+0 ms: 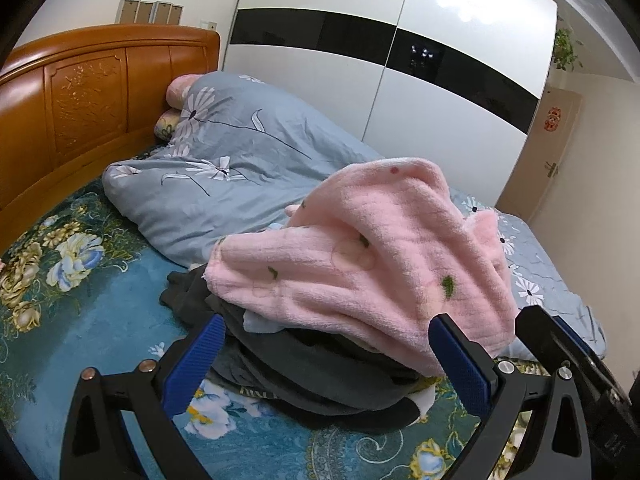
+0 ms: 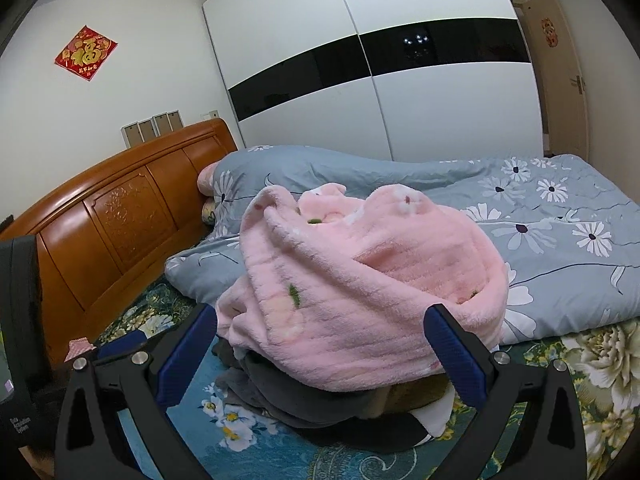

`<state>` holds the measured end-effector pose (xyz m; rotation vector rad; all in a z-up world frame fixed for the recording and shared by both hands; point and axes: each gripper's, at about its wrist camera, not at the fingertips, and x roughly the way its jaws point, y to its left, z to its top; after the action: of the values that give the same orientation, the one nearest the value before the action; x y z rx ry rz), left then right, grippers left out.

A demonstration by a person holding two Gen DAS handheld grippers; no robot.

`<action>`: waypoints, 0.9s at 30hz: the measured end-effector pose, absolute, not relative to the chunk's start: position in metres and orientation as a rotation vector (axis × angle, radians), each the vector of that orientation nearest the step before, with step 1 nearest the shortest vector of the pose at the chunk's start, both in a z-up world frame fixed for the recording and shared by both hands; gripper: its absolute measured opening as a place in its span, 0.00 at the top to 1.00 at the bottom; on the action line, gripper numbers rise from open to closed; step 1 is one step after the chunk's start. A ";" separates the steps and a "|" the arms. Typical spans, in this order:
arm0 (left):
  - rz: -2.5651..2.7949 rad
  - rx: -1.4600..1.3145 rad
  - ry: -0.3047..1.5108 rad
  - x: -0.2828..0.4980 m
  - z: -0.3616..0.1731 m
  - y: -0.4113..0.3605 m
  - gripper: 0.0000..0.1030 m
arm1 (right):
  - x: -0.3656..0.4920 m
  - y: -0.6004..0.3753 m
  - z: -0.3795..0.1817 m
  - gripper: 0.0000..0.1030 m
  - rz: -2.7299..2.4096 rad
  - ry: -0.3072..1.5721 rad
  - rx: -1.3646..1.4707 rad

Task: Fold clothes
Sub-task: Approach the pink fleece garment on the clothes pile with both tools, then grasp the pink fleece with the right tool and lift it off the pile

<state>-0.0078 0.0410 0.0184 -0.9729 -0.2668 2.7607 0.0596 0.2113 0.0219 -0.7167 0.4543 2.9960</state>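
Note:
A crumpled pile of clothes lies on the bed. On top is a pink fleece garment [image 1: 360, 264] with small green and red marks, also in the right wrist view [image 2: 360, 292]. Under it lie dark grey clothes [image 1: 304, 372], which show in the right wrist view too [image 2: 296, 396]. My left gripper [image 1: 326, 344] is open and empty, its blue pads on either side of the near edge of the pile. My right gripper [image 2: 322, 334] is open and empty, just in front of the pink garment. The right gripper's black body [image 1: 560, 344] shows at the right of the left wrist view.
The bed has a teal floral sheet [image 1: 80, 288]. A grey-blue duvet with white flowers [image 1: 240, 160] is bunched behind the pile. A carved wooden headboard [image 1: 88, 104] stands at the left. A white wardrobe with a black band [image 2: 380, 80] stands behind the bed. A door [image 2: 568, 92] is at the right.

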 end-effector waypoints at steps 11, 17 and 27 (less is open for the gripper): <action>2.768 -0.997 -0.297 -0.011 0.021 0.031 0.00 | 0.054 0.208 0.030 0.00 2.990 0.415 -0.728; 2.759 -1.034 -0.295 -0.014 0.021 0.028 0.00 | 0.049 0.209 0.033 0.00 2.970 0.437 -0.776; 2.783 -1.073 -0.294 -0.005 0.005 0.010 0.00 | 0.026 0.196 0.041 0.00 2.989 0.225 -0.840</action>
<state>-0.0054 0.0097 0.0055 -1.0735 -0.2943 2.7835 0.0258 0.1957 0.0410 -0.8398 0.2248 2.9886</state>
